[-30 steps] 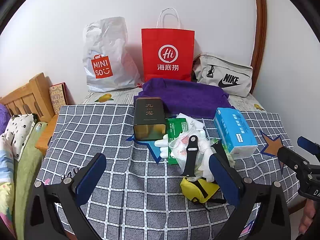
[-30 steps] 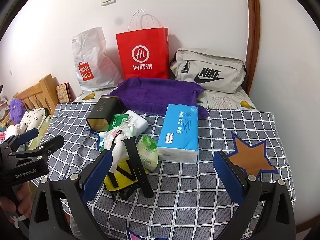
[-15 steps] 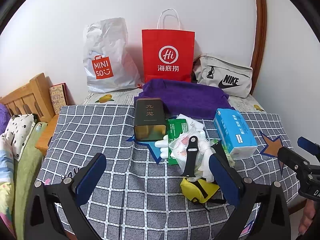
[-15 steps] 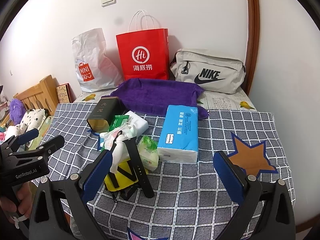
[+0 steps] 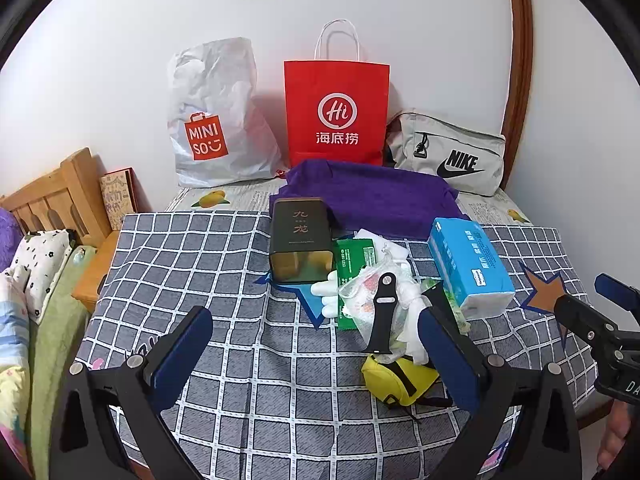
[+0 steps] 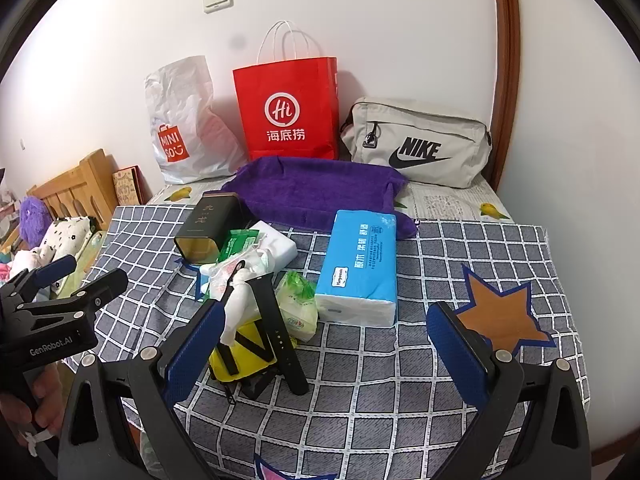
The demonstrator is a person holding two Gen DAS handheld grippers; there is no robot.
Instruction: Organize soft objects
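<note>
The pile of soft objects (image 5: 384,300) sits mid-table on the checked cloth (image 5: 200,264), at about 1 o'clock from the left gripper (image 5: 316,356), whose blue-padded fingers (image 5: 180,356) are spread wide with nothing between them; the right-hand pad covers the pile's near edge in that view. From the right gripper (image 6: 324,344), likewise spread and empty, the pile lies at 11 o'clock, just past its left finger (image 6: 192,348). The heap holds crumpled clear and white plastic bags, a black watch strap (image 5: 382,312) draped over them, a yellow pouch (image 5: 400,380) with black straps at the near side, a green wipes packet (image 5: 354,264), and a small green-printed tissue pack (image 6: 298,304). Touching the pile at 3 o'clock is a blue tissue pack (image 6: 360,264) with Chinese lettering, too small to read. At 11 o'clock lies a dark tin (image 5: 300,240) marked "九龙". Behind, a purple towel (image 5: 372,196), then a white "MINISO" bag (image 5: 212,120), a red "Hi 海底捞" paper bag (image 5: 336,108) and a grey "NIKE" bag (image 5: 448,152) against the wall. The left gripper's body reads "GenRobot.AI".
</note>
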